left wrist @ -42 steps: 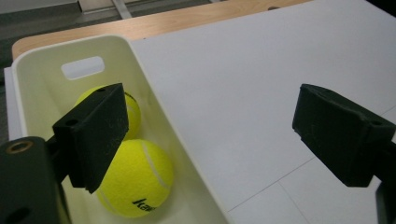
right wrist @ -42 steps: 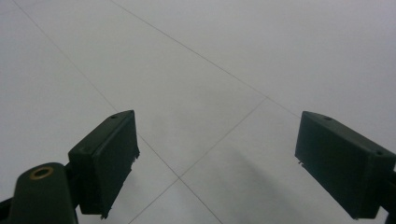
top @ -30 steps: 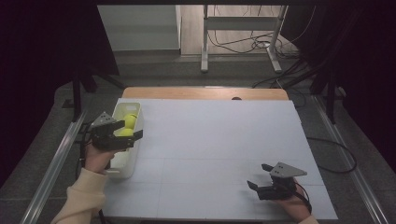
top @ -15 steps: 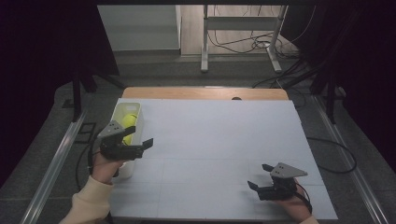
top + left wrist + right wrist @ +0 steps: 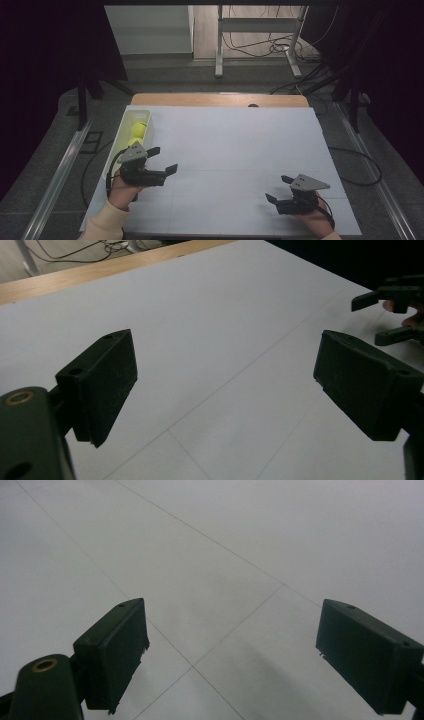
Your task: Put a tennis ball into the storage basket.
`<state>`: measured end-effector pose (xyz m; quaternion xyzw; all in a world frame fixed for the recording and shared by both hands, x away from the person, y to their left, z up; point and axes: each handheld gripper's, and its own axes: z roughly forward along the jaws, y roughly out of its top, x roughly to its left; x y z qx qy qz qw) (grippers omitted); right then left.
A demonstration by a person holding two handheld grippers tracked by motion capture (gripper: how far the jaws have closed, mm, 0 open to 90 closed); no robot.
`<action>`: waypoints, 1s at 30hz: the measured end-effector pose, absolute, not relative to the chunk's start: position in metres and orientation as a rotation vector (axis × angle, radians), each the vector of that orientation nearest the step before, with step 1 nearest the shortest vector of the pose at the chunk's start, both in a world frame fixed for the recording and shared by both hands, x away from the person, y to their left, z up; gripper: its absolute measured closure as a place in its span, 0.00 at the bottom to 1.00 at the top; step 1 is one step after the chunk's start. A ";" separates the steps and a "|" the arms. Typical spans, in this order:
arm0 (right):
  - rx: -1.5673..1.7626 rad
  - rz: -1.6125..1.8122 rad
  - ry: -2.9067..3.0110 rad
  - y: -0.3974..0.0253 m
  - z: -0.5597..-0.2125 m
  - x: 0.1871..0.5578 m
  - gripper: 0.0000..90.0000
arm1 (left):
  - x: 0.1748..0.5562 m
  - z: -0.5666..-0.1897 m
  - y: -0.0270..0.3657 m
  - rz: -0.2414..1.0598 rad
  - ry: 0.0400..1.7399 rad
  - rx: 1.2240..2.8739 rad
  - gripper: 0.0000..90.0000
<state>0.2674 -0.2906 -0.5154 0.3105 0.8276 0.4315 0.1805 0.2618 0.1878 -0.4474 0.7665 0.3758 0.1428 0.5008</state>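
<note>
Left gripper (image 5: 161,159) has backed off the tray (image 5: 124,131) | fingers apart, empty | balls (image 5: 138,130) behind them: we judge light, springy, roll-prone; pinch across the middle | right gripper (image 5: 278,188) apart too

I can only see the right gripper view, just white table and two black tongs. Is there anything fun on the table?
Observer: Yes, a pale tray sits along the table's left edge, with yellow-green balls in it.
Operator: Is the other hand grabbing a ball?
Observer: No. The left tongs are open with nothing between them, over bare table beside the tray's near end.
Operator: Where am I, then?
Observer: Your right tongs are open too, near the table's front right corner, far from the tray.
</note>
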 end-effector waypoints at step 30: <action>0.875 1.224 2.331 -0.291 -0.513 0.263 0.15 | 0.231 -0.508 0.159 0.329 0.909 1.930 0.13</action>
